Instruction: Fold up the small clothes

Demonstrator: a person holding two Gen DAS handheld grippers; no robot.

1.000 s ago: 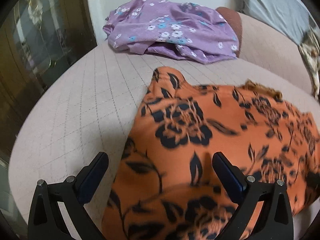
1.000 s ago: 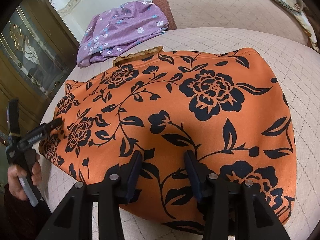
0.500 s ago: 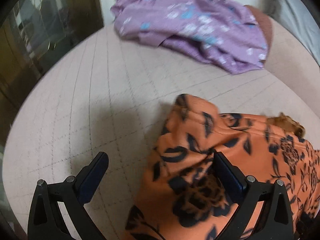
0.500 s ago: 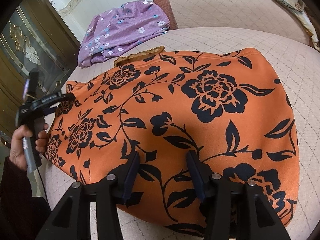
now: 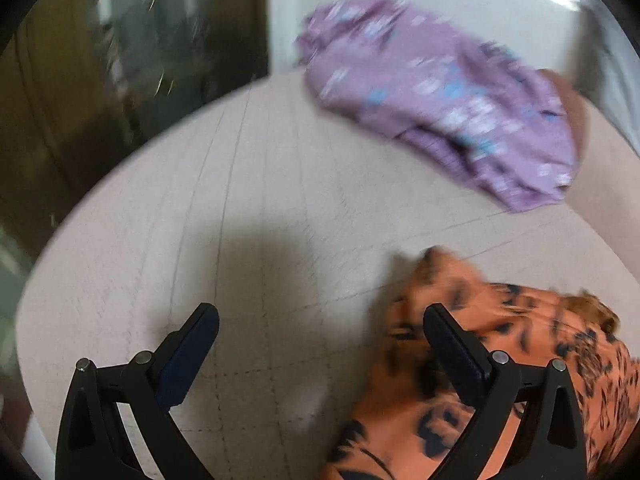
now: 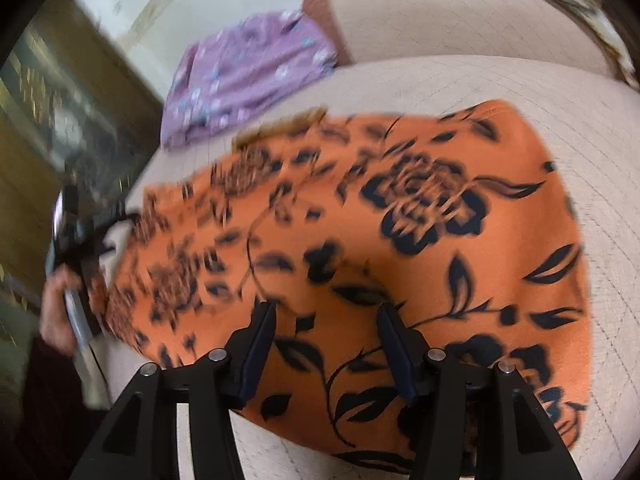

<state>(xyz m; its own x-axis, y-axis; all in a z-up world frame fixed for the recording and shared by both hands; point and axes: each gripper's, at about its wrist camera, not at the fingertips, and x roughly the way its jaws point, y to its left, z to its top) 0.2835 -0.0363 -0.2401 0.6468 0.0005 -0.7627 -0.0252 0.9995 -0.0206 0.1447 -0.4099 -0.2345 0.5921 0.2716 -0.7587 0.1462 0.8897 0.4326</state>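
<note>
An orange garment with black flowers (image 6: 400,240) lies spread flat on a beige quilted sofa seat (image 6: 440,88). In the left wrist view only its far left corner (image 5: 460,400) shows, at the lower right. My left gripper (image 5: 320,344) is open and empty over bare cushion, with its right finger above the garment's corner. It also shows in the right wrist view (image 6: 80,232), at the garment's left edge. My right gripper (image 6: 326,344) is open and empty, hovering over the garment's near edge. Both views are blurred by motion.
A crumpled purple flowered garment (image 5: 440,92) lies at the back of the seat by the wall. A dark glass-fronted cabinet (image 5: 100,80) stands to the left. The seat (image 5: 200,220) drops off at its left edge. A patterned cloth (image 6: 580,12) lies on the back cushion.
My left gripper has swung left and away, so the orange garment has slid to the lower right of its view. My right gripper has shifted slightly over the near edge. Both stay open.
</note>
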